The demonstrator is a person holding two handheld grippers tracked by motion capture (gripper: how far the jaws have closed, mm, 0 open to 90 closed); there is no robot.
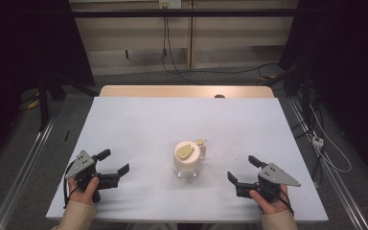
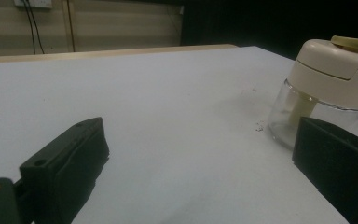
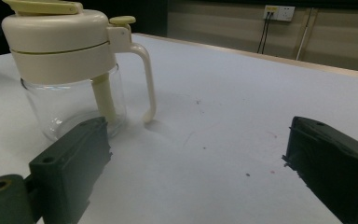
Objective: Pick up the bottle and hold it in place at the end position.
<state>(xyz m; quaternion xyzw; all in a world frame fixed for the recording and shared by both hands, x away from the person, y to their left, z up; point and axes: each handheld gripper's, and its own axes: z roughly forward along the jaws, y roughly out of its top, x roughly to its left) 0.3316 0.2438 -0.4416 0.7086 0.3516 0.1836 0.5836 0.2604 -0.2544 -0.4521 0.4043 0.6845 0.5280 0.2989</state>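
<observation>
High view: round glass jar [image 1: 187, 163] w/ smooth cream lid.

Left claw [image 2: 200, 158] jaws wide apart, glass jar [image 2: 307, 116] cream lid [image 2: 333, 70], white table [image 2: 168, 102]

From my left gripper [image 2: 200, 182] camera the jar [image 2: 324, 93] runs off the right edge, and my right-hand finger [image 2: 335, 170] covers its bottom corner, so I can't see the handle there. From the right gripper [image 3: 196, 172] camera, the lid's top is clipped by the upper edge and my near finger [image 3: 70, 163] hides part of the glass base. From above, the specks on the surface [image 1: 139, 124] are too small to make out.
</observation>
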